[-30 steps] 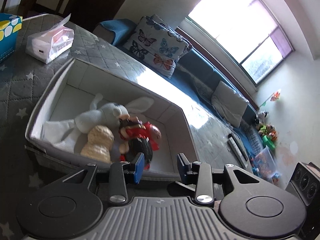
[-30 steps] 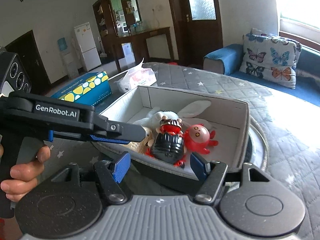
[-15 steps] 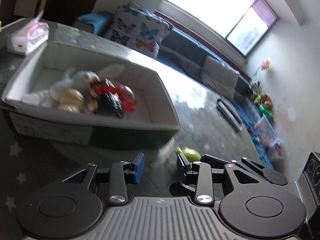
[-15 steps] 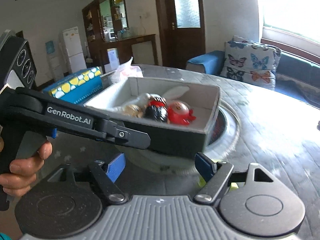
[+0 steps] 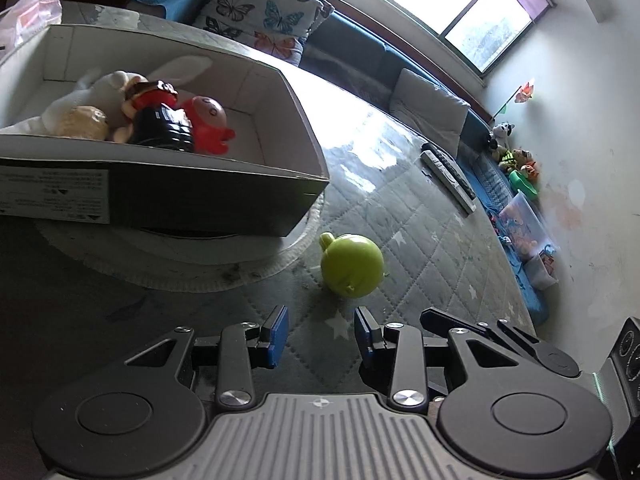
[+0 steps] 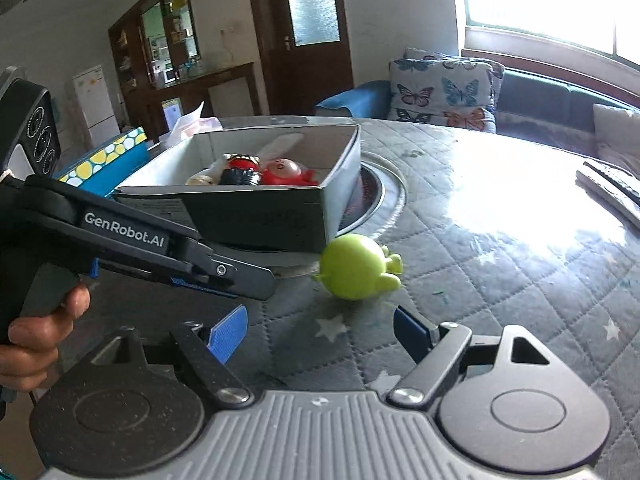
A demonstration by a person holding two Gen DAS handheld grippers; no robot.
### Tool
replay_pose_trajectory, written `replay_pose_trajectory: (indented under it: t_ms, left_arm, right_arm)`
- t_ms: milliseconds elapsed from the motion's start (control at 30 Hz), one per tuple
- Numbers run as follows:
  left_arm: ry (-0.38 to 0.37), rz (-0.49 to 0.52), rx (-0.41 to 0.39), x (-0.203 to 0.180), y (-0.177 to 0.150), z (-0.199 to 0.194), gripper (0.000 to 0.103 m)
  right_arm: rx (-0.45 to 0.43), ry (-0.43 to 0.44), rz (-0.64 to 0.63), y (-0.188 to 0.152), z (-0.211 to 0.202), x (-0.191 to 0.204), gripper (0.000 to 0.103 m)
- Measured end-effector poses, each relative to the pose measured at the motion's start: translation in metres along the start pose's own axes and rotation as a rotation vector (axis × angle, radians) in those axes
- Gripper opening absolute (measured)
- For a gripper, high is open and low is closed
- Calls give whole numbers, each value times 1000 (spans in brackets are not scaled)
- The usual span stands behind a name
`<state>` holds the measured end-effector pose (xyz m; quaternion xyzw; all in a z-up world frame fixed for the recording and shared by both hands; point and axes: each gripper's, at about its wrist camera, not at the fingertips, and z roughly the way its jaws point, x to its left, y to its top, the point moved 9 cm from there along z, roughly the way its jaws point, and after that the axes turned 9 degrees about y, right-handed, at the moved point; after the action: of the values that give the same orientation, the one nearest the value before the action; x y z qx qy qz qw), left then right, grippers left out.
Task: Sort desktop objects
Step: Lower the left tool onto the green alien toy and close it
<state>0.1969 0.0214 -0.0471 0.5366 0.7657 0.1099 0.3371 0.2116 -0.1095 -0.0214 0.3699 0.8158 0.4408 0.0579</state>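
lying on the quilted grey tabletop: a lime-green round toy, just off the near corner of the cardboard box and close beside the pale round mat under that box. tipped over on its side, more ball than rod, so barely any long axis; in the right wrist view its short ears or limbs stick out to the right, away from the box, while in the left wrist view a small ring-like nub points up and left toward the box corner.

hovering just short of the toy, the left gripper, blue-padded fingers parted at a middling gap, nothing between them, toy ahead and a little to the right of the gap. seen also from the right wrist view as a dark body reaching in from the left, gripped by a hand.

opening at this moment, the right gripper, fingers spread wide, nothing between them, the toy ahead, about in line with the gap, not touched.

packed inside the box: a white plush rabbit, a beige plush, a figure in red and black, and a red round toy, all bunched together near the middle.

further off on the tabletop, a remote control near the far edge, well apart from the toy. behind the box, a blue and yellow tissue box and a plastic tissue pack. beyond the tabletop, a butterfly cushion on a blue sofa.
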Motion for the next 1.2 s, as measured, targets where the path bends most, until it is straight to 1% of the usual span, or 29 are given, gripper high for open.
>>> replay_pose_trajectory:
  t_ms: [200, 433, 733, 933, 967, 1200]
  left_arm:
    - [-22, -13, 2, -7, 14, 8, 38]
    - [-40, -5, 26, -20, 28, 25, 38]
    - [-33, -8, 48, -21, 36, 41, 39]
    - [-47, -7, 62, -24, 38, 45, 40]
    - [-49, -8, 64, -24, 38, 46, 40]
    - [-68, -20, 80, -23, 39, 51, 42]
  right_arm:
    - [-8, -14, 21, 4, 9, -12, 82]
    - [-6, -14, 47, 10, 28, -24, 82]
    - [6, 9, 67, 14, 47, -38, 82]
    - [17, 29, 56, 16, 54, -39, 75]
    - [19, 26, 53, 16, 55, -39, 73]
    - [29, 15, 43, 14, 54, -39, 65]
